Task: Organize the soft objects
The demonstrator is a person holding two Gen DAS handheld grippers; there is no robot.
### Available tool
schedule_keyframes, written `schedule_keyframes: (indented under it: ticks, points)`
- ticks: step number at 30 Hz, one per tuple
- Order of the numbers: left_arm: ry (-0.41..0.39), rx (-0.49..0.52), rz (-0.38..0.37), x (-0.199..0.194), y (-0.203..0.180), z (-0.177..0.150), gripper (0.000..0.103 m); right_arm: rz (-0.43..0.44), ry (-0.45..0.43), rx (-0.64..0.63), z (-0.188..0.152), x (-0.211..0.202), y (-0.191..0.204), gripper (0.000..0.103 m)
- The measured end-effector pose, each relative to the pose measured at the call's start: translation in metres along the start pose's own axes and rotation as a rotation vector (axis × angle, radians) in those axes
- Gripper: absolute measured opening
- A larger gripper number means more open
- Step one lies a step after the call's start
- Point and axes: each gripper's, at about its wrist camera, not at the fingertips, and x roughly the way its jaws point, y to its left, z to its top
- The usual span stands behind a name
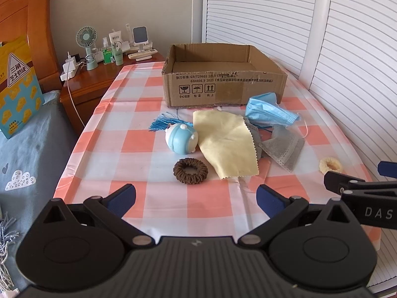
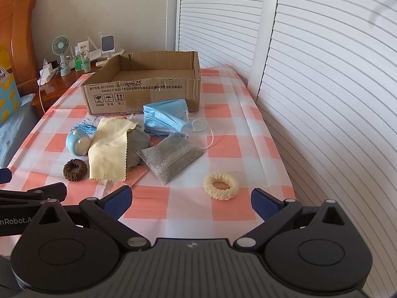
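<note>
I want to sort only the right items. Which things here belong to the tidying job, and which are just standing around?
For the job: brown scrunchie, cream scrunchie, yellow cloth, blue mask, grey pouch, blue toy, cardboard box.

Just standing around: fan, charger, bottles.

Right tool spread wide, empty, near cream scrunchie.

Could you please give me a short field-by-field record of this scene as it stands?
surface: checked tablecloth
container: open cardboard box, nothing seen inside
loose items: brown scrunchie, cream scrunchie, yellow cloth, blue face mask, grey pouch, blue round toy, blue tassel
left gripper: open, holding nothing
right gripper: open, holding nothing
progress: nothing boxed yet
</note>
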Motion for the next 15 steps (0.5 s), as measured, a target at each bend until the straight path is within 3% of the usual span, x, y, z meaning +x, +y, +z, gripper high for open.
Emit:
schedule_keyframes:
  ticks: [15]
  points:
    - [-0.004, 0.000, -0.001, -0.0016, -0.0014, 0.0004, 0.102, -0.001, -0.002, 0.000, 0.0007, -0.0016, -0.0006, 0.103]
